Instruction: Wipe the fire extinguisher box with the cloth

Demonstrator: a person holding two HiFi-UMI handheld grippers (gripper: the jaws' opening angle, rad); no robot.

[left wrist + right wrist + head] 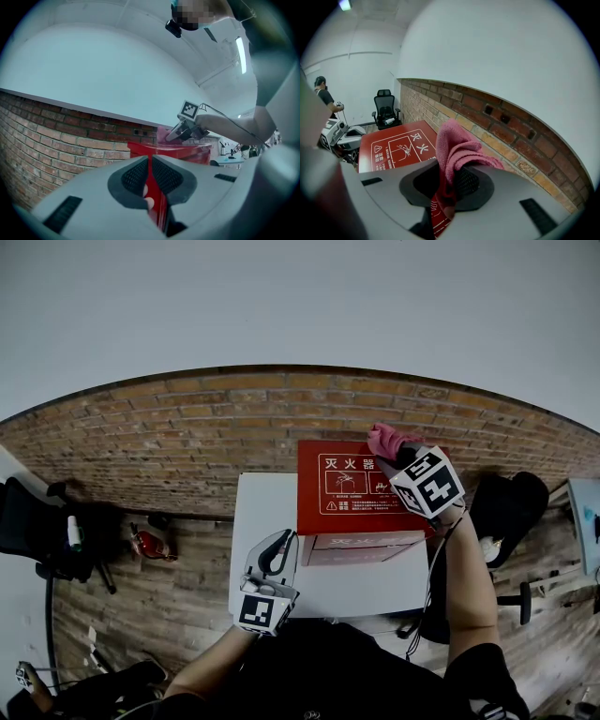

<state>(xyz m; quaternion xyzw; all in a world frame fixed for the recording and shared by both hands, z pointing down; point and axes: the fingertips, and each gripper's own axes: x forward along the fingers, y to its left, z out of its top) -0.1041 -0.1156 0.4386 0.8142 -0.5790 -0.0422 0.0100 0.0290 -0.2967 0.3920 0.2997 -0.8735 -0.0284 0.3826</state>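
Pink cloth [386, 440] at the box's far right corner
Near left, the left gripper [278, 542] lies on a smooth white table [258, 512], jaws seemingly almost together. The right gripper [449, 178] pinches the nubbly cloth atop the red rectangular fire extinguisher box [347, 488]; a brick wall [187, 437] stands beyond.

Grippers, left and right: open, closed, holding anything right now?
Left gripper: closed on a thin red edge of the fire extinguisher box.
Right gripper: closed on the pink cloth.
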